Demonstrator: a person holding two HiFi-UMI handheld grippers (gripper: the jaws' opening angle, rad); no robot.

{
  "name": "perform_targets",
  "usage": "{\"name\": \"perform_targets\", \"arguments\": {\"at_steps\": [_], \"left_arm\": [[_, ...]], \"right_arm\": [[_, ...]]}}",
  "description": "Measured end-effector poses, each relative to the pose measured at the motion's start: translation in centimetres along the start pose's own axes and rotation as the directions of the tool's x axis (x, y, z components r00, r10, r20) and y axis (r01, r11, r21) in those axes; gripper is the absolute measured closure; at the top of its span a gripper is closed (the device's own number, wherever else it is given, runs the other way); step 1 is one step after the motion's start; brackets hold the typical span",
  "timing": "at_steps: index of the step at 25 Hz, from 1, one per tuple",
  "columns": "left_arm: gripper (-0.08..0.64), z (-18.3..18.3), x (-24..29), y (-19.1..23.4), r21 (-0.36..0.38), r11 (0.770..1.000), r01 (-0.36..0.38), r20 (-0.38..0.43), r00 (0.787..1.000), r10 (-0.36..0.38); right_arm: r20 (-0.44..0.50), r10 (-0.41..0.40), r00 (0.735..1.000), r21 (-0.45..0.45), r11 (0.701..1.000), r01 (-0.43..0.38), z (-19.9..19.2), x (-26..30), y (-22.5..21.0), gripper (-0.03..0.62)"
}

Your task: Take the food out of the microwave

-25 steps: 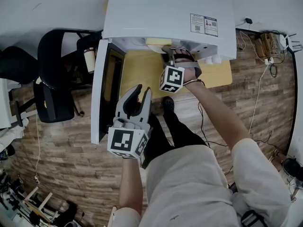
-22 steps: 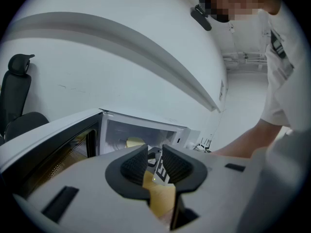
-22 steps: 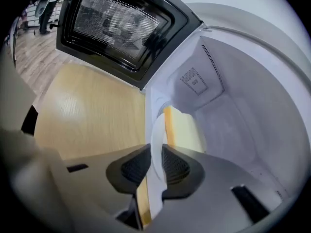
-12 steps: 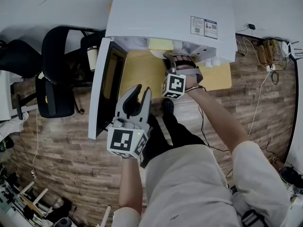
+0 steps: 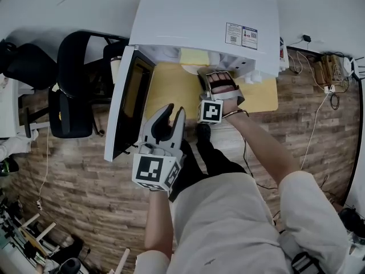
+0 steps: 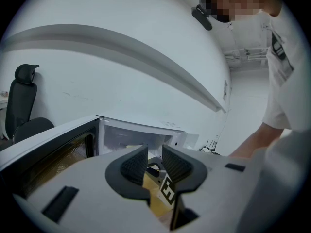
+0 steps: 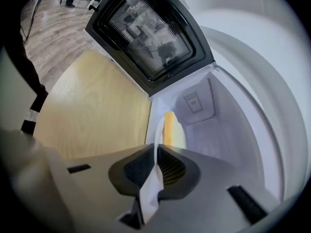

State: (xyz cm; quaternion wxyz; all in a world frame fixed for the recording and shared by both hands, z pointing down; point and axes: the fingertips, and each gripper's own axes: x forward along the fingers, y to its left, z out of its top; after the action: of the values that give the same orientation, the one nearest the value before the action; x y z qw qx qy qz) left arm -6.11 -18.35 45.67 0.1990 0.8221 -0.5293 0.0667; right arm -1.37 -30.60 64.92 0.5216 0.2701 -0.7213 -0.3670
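The microwave [image 5: 205,16] stands at the top of the head view, with its door [image 5: 126,104] swung open to the left. The food [image 7: 169,125], a pale yellow block, lies on a white plate [image 7: 158,132] inside the cavity, near the front of the opening. The right gripper [image 5: 214,76] reaches into this opening. Its jaws have just been closing, and in the right gripper view they are nearly together, with the thin rim of the plate pressed between the pads. The left gripper [image 5: 173,112] hangs lower in the frame, beside the door, with its jaws a little apart and nothing between them.

The step in hand, I think, is to draw the plate out over the wooden tabletop [image 5: 171,87]. Only a narrow part of the rim is caught and the load sits beyond the jaws, so the plate probably wants to tip down at its far side, and the grip should be firm. The pull should be slow and level, straight toward the person and without rolling the wrist, otherwise the food can slide. The free left gripper could support the plate from the other side once it clears the opening. Care is also needed not to knock the open door.
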Motion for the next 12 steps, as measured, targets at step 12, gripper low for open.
{"name": "perform_targets", "arguments": {"at_steps": [12], "left_arm": [[0.471, 1.8, -0.1, -0.5, 0.016, 0.999, -0.038, 0.013, 0.999, 0.038]], "right_arm": [[0.072, -0.115, 0.991, -0.153, 0.98, 0.125, -0.2, -1.2, -0.5, 0.581]]}}
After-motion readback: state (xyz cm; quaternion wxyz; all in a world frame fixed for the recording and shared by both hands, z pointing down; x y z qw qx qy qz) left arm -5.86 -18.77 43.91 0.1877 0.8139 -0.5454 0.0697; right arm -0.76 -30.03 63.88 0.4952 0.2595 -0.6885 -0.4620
